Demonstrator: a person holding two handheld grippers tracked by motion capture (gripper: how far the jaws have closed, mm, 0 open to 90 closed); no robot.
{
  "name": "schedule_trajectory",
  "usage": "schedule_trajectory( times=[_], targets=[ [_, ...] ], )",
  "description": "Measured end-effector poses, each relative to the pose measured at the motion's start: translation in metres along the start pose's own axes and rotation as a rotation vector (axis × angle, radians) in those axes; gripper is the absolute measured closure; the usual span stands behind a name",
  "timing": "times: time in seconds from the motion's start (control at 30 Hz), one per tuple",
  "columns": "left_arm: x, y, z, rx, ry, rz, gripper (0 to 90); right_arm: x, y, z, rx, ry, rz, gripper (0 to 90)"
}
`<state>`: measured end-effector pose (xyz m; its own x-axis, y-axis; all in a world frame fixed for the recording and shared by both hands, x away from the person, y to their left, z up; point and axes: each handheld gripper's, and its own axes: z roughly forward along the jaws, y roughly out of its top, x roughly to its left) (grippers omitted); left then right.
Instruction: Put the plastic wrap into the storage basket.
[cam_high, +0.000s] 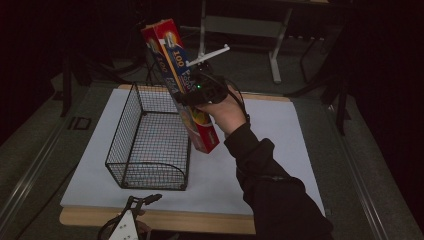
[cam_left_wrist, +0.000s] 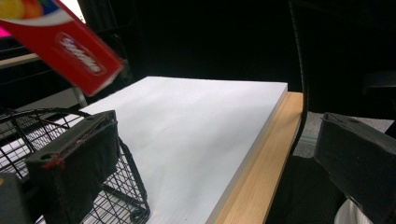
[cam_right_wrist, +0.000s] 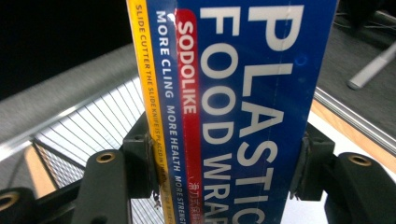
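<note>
The right gripper (cam_high: 192, 92) is clamping a long red-and-blue plastic-wrap box (cam_high: 181, 82), tilted just beside the black wire basket (cam_high: 150, 145), likely needing levelling to fit, while the left gripper (cam_left_wrist: 219, 154) is gaping empty

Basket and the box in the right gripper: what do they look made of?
Basket: looks like thin metal wire in a black, probably coated finish; you can see through its open grid to the white board. Box: seems printed cardboard with a slightly glossy face, given its sharp folded edges, flat panels and colour print reading "plastic food wrap". The right gripper is clamped on its sides.
</note>
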<state>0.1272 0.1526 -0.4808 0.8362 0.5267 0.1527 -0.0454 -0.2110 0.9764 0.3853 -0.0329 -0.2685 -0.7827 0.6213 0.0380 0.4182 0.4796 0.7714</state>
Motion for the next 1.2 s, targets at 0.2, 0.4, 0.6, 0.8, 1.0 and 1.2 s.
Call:
schedule_trajectory(
  times=[0.2, 0.4, 0.6, 0.8, 1.0, 1.2],
  targets=[
    [-0.001, 0.001, 0.001, 0.003, 0.003, 0.003, 0.7, 0.015, 0.016, 0.011, -0.046, 0.004, 0.011, 39.3],
    [0.0, 0.001, -0.001, -0.003, 0.004, 0.002, 0.7, 0.029, 0.019, 0.038, -0.062, 0.043, 0.083, 39.2],
    [-0.001, 0.001, -0.002, -0.003, 0.004, 0.007, 0.7, 0.036, 0.005, 0.069, -0.034, 0.041, 0.133, 39.3],
    [-0.001, 0.001, -0.002, -0.006, 0.003, 0.008, 0.7, 0.041, -0.013, 0.098, 0.03, -0.01, 0.172, 39.3],
    [-0.001, 0.001, -0.002, -0.001, 0.001, 0.009, 0.7, 0.038, -0.033, 0.126, 0.11, -0.042, 0.208, 39.3],
    [-0.001, 0.001, -0.003, 0.0, 0.0, 0.009, 0.7, 0.036, -0.045, 0.144, 0.152, -0.066, 0.235, 39.2]
  ],
)
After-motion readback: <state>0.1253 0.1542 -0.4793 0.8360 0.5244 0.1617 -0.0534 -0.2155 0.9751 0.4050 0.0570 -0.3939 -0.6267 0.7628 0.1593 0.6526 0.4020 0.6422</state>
